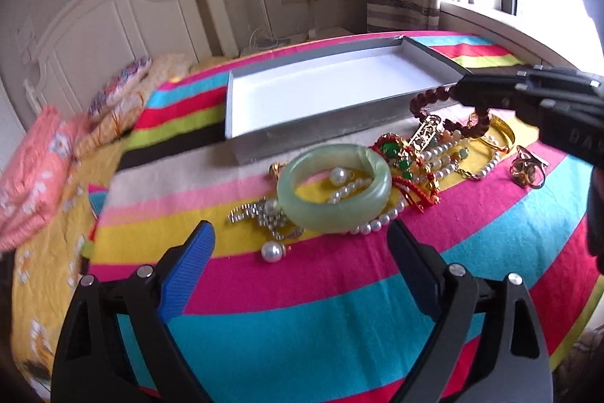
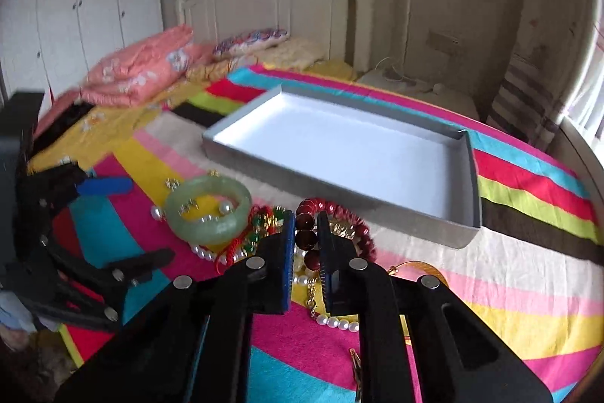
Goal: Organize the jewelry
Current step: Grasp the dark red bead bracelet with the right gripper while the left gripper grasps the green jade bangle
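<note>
1. Presently, a dark red bead bracelet point(image 2: 307, 225) is pinched between the nearly closed right gripper point(image 2: 306, 244), presumably for transfer into the empty grey tray point(image 2: 458, 237) just beyond the jewelry heap.
2. Meanwhile, the left gripper point(image 1: 302, 244) is held wide open and empty near the jade bangle point(image 1: 334, 189).

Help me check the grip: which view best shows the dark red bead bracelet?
The right wrist view: the dark red bead bracelet sits close up, pinched between the right tongs. The left wrist view shows it smaller, off to the side, hanging from those tongs over the jewelry pile.
</note>
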Demonstrator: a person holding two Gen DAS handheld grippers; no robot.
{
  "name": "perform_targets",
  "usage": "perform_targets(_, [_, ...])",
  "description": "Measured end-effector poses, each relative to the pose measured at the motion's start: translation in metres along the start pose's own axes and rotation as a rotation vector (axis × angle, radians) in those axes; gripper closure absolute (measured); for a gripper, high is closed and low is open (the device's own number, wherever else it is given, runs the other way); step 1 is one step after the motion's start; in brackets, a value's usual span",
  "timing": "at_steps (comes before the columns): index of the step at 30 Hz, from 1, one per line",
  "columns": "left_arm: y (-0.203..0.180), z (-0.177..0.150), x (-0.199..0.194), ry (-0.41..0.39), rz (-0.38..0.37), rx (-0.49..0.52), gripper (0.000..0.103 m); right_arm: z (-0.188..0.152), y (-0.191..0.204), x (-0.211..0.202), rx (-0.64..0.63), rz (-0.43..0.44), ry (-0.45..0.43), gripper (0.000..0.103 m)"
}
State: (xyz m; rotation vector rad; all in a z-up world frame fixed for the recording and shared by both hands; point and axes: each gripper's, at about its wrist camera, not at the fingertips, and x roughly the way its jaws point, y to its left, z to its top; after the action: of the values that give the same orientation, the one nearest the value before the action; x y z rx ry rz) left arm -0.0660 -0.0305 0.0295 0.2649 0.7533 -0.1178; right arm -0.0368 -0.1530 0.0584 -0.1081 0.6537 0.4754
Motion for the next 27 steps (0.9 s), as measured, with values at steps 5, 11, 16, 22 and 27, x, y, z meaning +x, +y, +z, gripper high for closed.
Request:
perform_targets(5, [-0.013,0.006,0.014,0.019,-0.033,0.102,0.024,-0.001,-0.009,-0.019,0.066,0.006,-0.049,0.09])
perform_targets(11, [-0.017,0.0,0.021,0.032,-0.09,0.14,0.068,-0.002,-0.013,-0.028,0.102,0.01,-0.064,0.09])
perform_targets(16, [-0.007,-0.001,0.023,0.029,-0.143,0.102,0.103,-0.01,-0.016,-0.033,0.118,0.02,-0.071,0.09])
perform_targets(22, [-0.005,0.002,0.015,-0.007,-0.179,0.103,0.095,-0.016,-0.028,-0.038,0.161,0.052,-0.078,0.089])
perform_targets(27, [-0.016,0.021,-0.004,-0.05,-0.245,0.22,0.028,-0.019,-0.034,-0.043,0.191,0.071,-0.09,0.089])
